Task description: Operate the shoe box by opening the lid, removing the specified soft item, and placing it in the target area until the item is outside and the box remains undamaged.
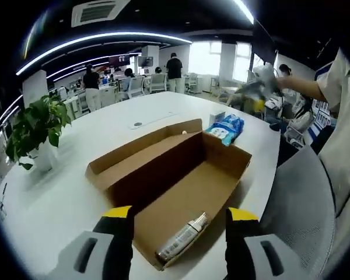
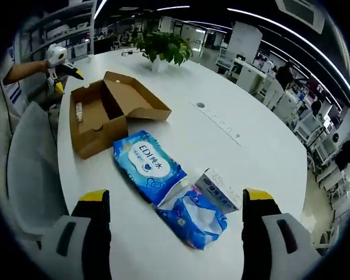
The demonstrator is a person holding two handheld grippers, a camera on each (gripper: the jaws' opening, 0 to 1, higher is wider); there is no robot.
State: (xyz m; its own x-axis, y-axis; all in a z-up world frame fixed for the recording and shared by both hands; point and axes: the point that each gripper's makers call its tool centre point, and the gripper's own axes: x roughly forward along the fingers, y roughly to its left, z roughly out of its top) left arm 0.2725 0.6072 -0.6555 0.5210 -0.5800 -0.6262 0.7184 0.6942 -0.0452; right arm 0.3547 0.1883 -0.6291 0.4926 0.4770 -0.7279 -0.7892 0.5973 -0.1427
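I am holding the left gripper (image 1: pixel 178 233) with its jaws spread and empty just short of the shoe box (image 1: pixel 181 186), which is lying on the white surface (image 1: pixel 64 192) with its lid (image 1: pixel 137 153) folded back, so the interior and the slim bottle (image 1: pixel 182 238) at the near end are reachable; I am hovering the right gripper (image 2: pixel 175 224), jaws likewise spread and gripping nothing, over the blue wipes pack (image 2: pixel 149 166), a crumpled blue packet (image 2: pixel 192 217) and a small carton (image 2: pixel 219 191), which are lying outside the box, well clear of it, presumably as the placing area.
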